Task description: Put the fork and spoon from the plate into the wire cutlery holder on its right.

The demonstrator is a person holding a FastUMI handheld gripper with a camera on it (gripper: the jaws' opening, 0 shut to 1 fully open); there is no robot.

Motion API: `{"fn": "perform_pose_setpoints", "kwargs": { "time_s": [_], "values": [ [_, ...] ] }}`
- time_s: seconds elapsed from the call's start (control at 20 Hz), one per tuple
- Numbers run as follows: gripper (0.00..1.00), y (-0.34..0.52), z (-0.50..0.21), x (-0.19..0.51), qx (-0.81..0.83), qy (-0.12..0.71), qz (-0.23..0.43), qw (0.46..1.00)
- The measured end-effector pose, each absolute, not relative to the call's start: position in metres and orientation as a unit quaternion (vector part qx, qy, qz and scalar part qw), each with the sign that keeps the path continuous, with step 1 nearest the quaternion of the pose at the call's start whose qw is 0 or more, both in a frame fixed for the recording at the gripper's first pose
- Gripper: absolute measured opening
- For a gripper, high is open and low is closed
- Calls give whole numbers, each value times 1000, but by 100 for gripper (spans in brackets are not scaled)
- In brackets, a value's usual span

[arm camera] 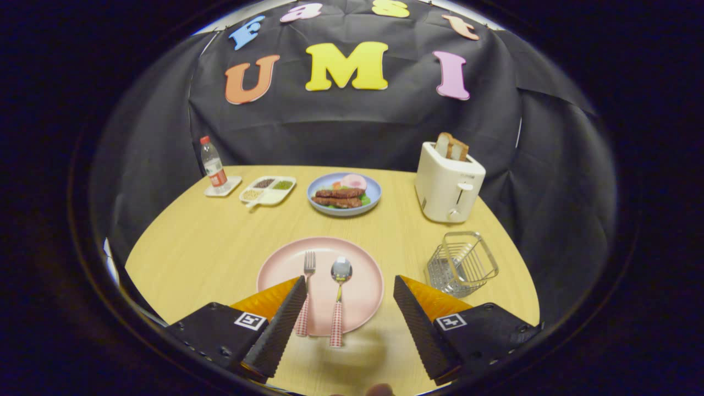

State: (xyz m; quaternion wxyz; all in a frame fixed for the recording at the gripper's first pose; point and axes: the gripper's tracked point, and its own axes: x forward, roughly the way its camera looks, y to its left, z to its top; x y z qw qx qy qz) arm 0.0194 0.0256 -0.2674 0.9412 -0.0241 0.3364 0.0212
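The fork [308,286] and spoon [339,297] lie side by side on the pink plate [363,291], fork to the left, heads toward 12 o'clock and checked handles toward 6 o'clock, the handle ends overhanging the plate's near rim. The tongs [350,286] are spread wide and hold nothing; the plate and both utensils sit between and just ahead of the fingers, with the fork handle close beside the left finger. The wire cutlery holder [462,264] stands on the desk at 3 o'clock from the plate, apart from it, tilted in appearance and carrying no cutlery. The desk [220,247] is a light wood-grain surface with a rounded outline. Beyond the plate, at 12 o'clock, a blue plate of food [344,193] rests near the far edge. At 1 to 2 o'clock a white toaster [448,184] stands with bread slices [452,146] upright in its slots. At 11 o'clock a divided tray [268,191] holds small portions, and at 10 to 11 o'clock a water bottle [213,165] stands on a small white tray [223,187]. Black cloth [341,126] hangs behind and to both sides of the desk as the booth wall.
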Motion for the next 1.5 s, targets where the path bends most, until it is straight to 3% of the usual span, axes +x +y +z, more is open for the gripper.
{"fn": "perform_pose_setpoints", "kwargs": {
  "time_s": [0.15,0.25,0.5,0.65,0.75,0.85,0.9,1.25,1.5],
  "values": [
    [93,29,-299,18,-31,375,25,926],
    [85,29,-313,19,-41,392,27,919],
    [45,30,-340,20,-60,433,33,899],
    [40,30,-351,16,-56,458,28,886],
    [12,29,-353,17,-59,462,22,885],
    [11,25,-351,17,-58,467,24,882],
    [4,23,-352,19,-57,471,21,880],
    [4,5,-278,19,-25,485,51,873],
    [4,-62,-202,25,-24,501,37,864]
  ]
}}
